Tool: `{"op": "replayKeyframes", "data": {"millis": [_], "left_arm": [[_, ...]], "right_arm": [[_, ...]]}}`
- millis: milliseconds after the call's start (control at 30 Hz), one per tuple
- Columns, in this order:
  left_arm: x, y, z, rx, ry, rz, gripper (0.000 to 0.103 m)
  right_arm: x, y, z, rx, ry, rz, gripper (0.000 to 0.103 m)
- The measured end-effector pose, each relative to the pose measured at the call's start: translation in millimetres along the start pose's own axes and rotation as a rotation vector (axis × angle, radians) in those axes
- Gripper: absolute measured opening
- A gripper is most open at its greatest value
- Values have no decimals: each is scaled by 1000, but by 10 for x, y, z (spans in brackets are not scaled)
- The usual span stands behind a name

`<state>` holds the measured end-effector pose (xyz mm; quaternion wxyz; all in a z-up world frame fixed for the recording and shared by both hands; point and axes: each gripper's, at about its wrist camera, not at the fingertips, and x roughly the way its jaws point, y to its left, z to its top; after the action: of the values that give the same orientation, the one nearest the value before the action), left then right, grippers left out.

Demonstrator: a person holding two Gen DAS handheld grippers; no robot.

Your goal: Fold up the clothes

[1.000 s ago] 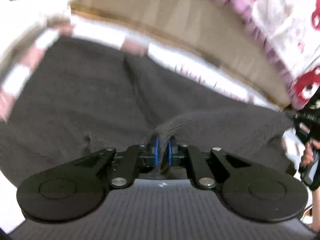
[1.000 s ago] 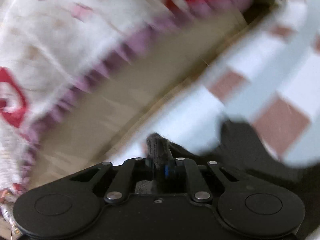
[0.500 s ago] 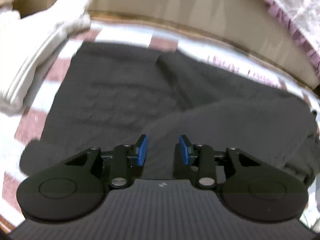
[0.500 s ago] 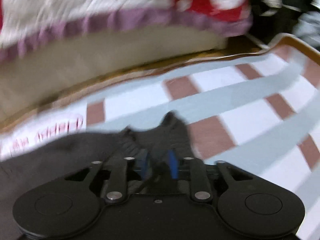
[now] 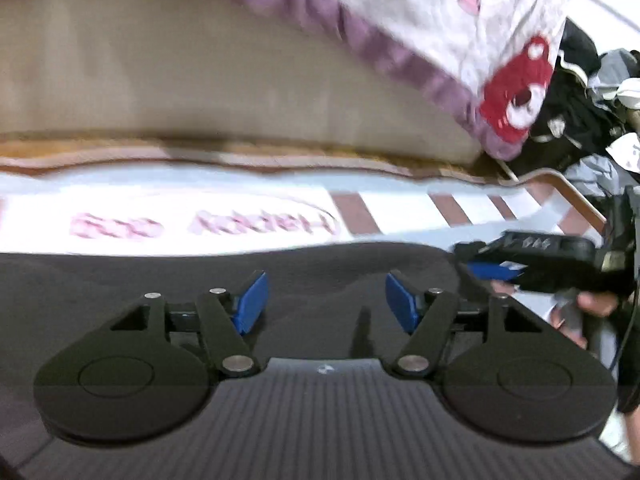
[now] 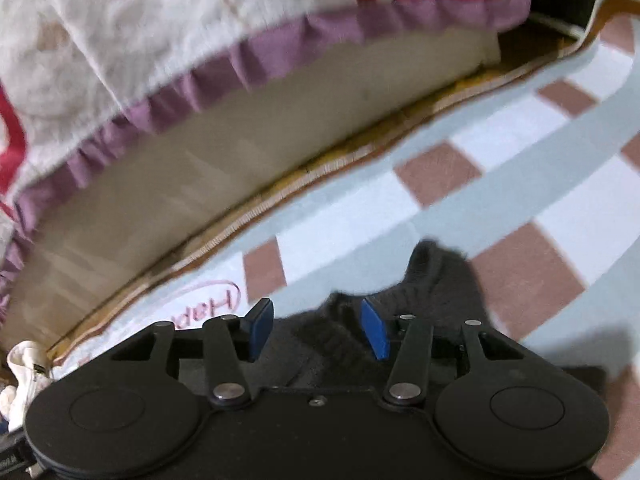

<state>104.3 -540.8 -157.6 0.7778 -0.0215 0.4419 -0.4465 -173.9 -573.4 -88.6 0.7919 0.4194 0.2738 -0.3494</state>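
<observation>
A dark grey knitted garment [image 5: 160, 280] lies spread on the checked mat [image 5: 400, 208]. In the left wrist view my left gripper [image 5: 326, 300] hovers over its far edge, jaws opening, blue pads well apart and pressing nothing; the cloth lies flat below them. A hand holds my right gripper [image 5: 492, 270] at the garment's right end. In the right wrist view my right gripper [image 6: 316, 330] is also opening. A rumpled corner of the garment [image 6: 436, 276] lies between and beyond its pads, and neither pad presses it.
A beige bed base [image 5: 200, 80] runs along the mat's far edge, with a white quilt [image 5: 400, 8] with a purple frill and red prints hanging over it. A heap of dark clothes [image 5: 572, 112] lies far right. White cloth [image 6: 24, 368] lies at the mat's left corner.
Both grippers were shut on folds of the grey garment and have let go, pads now apart. The left gripper swept right across the garment, which now lies flat.
</observation>
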Motion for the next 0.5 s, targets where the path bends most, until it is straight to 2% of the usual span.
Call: {"op": "replayKeyframes", "data": {"millis": [67, 100, 167, 233, 333, 433, 500], "left_arm": [[227, 17, -28, -34, 70, -65, 61], [299, 33, -72, -45, 104, -98, 44], [312, -18, -225, 10, 128, -137, 8], [258, -97, -394, 83, 126, -168, 8], [106, -175, -557, 98, 88, -194, 8], [71, -221, -595, 106, 64, -170, 8], [94, -265, -574, 130, 48, -129, 13]], "right_arm": [[100, 27, -74, 3, 65, -19, 60], [120, 53, -106, -19, 94, -29, 60], [118, 111, -144, -96, 132, -63, 63], [98, 85, -135, -112, 154, -77, 67], [59, -106, -81, -32, 151, -30, 67], [60, -185, -53, 17, 135, -7, 67], [67, -194, -44, 30, 125, -4, 67]]}}
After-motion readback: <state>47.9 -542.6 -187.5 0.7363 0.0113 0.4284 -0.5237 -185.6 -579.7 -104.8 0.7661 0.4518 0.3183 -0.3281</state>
